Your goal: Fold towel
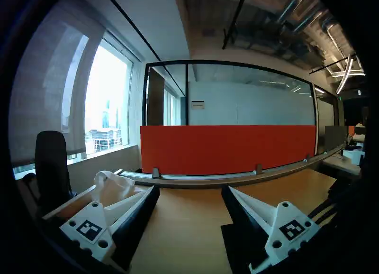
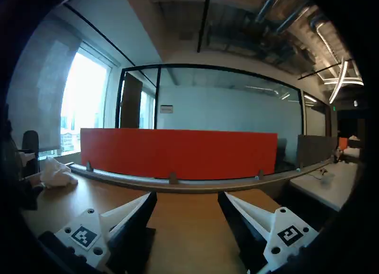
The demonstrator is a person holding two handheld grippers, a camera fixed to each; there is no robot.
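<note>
Left tool (image 1: 189,191): fingers spread wide, holding nothing, level above the wooden table (image 1: 189,236).
Right tool (image 2: 186,196): also wide open and empty.
Towel (image 1: 111,183): white crumpled heap at the table's far left, just beyond the left tool's left finger.
Towel direction: bunched up, so no long axis or heading can be told.
Step in hand: probably the reach. Swing both tools left, take two corners and spread the towel flat first.
</note>
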